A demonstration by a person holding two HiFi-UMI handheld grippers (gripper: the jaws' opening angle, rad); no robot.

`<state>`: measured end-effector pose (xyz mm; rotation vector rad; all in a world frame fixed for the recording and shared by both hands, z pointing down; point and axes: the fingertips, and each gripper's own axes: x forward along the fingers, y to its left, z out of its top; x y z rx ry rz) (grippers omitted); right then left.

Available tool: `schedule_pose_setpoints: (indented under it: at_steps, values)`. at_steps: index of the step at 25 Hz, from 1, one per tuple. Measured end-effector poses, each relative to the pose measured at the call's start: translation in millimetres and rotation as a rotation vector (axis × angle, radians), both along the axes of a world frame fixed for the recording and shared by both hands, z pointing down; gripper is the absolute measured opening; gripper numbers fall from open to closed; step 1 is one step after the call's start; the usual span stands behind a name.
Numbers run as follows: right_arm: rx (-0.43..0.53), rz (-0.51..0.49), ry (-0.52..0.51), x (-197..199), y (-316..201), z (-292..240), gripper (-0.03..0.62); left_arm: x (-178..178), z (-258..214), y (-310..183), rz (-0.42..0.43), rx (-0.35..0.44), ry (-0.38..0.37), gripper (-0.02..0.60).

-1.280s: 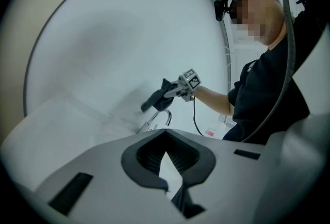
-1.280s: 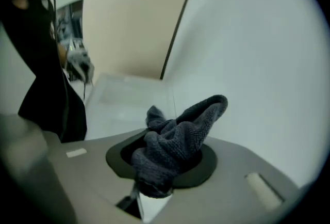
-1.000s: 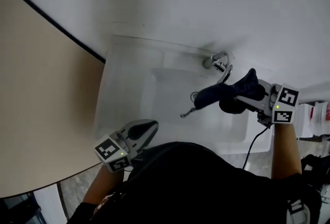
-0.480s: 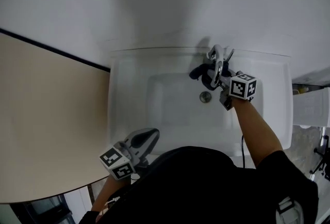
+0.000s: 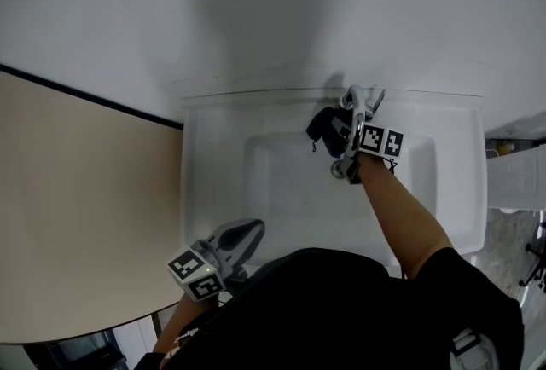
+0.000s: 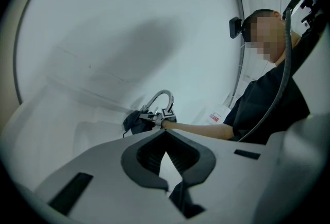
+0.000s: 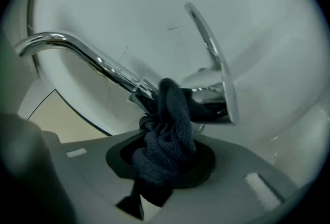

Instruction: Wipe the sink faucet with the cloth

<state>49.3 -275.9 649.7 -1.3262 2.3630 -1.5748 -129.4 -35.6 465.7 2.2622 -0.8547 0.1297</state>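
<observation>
The chrome faucet (image 5: 359, 101) stands at the back rim of the white sink (image 5: 452, 189). My right gripper (image 5: 345, 130) is shut on a dark knitted cloth (image 5: 327, 128) and holds it against the faucet's base, left of the spout. In the right gripper view the cloth (image 7: 166, 138) bulges out between the jaws and touches the faucet body (image 7: 206, 95), under the spout (image 7: 77, 48) and the lever (image 7: 210, 47). My left gripper (image 5: 243, 234) is shut and holds nothing, near the sink's front left edge. Its view shows the faucet (image 6: 162, 97) and cloth (image 6: 135, 121) far ahead.
A beige surface (image 5: 77, 215) with a dark edge lies left of the sink. The white wall runs behind the faucet. A white container (image 5: 516, 181) stands right of the sink. The drain (image 5: 338, 171) shows in the basin beside my right arm.
My right gripper with the cloth has come down from the sink's right side to the faucet and rolled over. The left gripper has hardly moved.
</observation>
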Motion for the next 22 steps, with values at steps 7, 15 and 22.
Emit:
schedule_pose_setpoints:
  at_steps: [7, 15, 22]
  values:
    - [-0.052, 0.057, -0.011, 7, -3, 14, 0.101, -5, 1, -1, -0.015, -0.017, 0.004, -0.008]
    - [0.308, 0.106, 0.148, 48, -1, -88, 0.101, -7, -2, -3, -0.013, 0.001, 0.017, -0.008]
    - [0.433, -0.145, 0.327, 58, -41, -140, 0.103, 5, 1, -1, 0.009, -0.006, 0.019, -0.008]
